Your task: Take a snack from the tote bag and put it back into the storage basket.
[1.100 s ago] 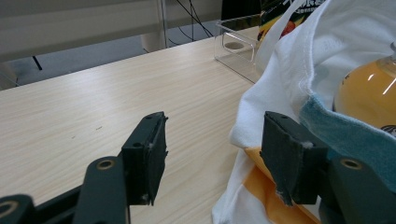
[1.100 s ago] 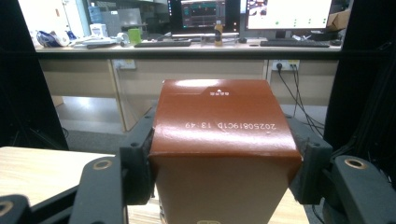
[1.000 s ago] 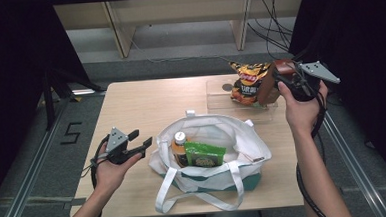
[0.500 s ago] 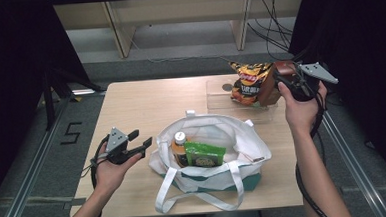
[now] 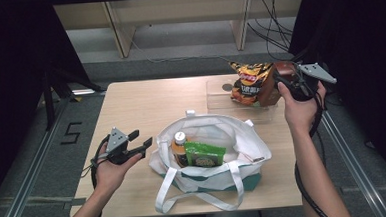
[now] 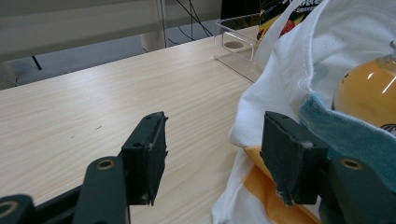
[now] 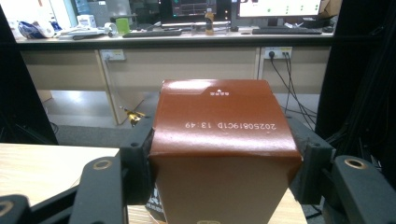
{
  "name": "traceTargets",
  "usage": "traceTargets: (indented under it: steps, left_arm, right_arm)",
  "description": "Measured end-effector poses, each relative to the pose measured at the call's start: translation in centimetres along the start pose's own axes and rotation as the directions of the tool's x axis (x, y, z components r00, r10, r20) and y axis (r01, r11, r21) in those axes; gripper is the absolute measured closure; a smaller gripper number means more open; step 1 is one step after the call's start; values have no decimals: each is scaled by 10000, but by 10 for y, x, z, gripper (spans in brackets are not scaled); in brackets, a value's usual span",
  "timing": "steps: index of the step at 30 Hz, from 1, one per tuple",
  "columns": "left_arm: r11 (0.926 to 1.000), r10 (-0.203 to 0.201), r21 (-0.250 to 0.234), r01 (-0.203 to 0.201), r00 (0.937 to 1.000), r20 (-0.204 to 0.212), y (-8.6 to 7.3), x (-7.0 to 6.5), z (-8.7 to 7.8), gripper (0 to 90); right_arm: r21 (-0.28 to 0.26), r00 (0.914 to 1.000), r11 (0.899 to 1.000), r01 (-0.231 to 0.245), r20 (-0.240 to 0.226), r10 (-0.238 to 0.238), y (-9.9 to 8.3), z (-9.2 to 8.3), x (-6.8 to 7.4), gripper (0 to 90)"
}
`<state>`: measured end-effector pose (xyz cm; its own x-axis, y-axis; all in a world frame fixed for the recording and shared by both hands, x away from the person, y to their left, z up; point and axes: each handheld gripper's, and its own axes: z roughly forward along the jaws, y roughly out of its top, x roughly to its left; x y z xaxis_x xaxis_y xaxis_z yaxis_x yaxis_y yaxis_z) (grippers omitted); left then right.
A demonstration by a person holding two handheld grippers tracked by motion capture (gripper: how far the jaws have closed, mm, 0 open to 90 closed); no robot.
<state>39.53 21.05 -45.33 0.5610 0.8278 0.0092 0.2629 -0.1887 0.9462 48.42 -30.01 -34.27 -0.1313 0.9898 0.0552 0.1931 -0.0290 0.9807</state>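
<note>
My right gripper clamped on brown carton, lifted at the desk's far right by the chip bag | likely light, stiff, crushable: grip flat sides gently | left gripper apart, beside tote bag.

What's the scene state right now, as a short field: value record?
right gripper: shut on brown cardboard carton, held up at the table's far right
left gripper: open, nothing between the jaws, beside the bag's left side
white fabric tote bag: open, near the table's front edge
in bag: orange-liquid bottle, green snack packet
clear plastic bin: behind the bag
orange chip bag: at the bin, next to the carton
</note>
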Motion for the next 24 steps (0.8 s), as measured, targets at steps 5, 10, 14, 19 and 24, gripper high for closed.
traceTargets:
  steps: [5, 10, 14, 19, 24]
  left_arm:
    - [10000, 1, -10, -1, 10000, -5, 0, 0, 0, 401]
    - [10000, 3, -19, -3, 10000, -3, 0, 0, 0, 401]
    - [10000, -14, -18, 14, 10000, -13, 0, 0, 0, 401]
    - [10000, -10, -22, 10, 10000, -19, 0, 0, 0, 401]
    - [10000, -1, -12, 1, 10000, -10, 0, 0, 0, 401]
  right_arm:
    - [129, 10000, 9999, -63, 25, 62, 0, 1, -1, 390]
    - [71, 9999, 9999, 93, 67, -94, -2, 3, -1, 390]
    - [136, 9999, 9999, -39, 96, 38, -3, 6, 0, 390]
    - [235, 9999, 9997, -17, 131, 14, -4, 8, 0, 390]
    - [461, 9999, 9989, -67, 160, 60, -4, 10, 0, 389]
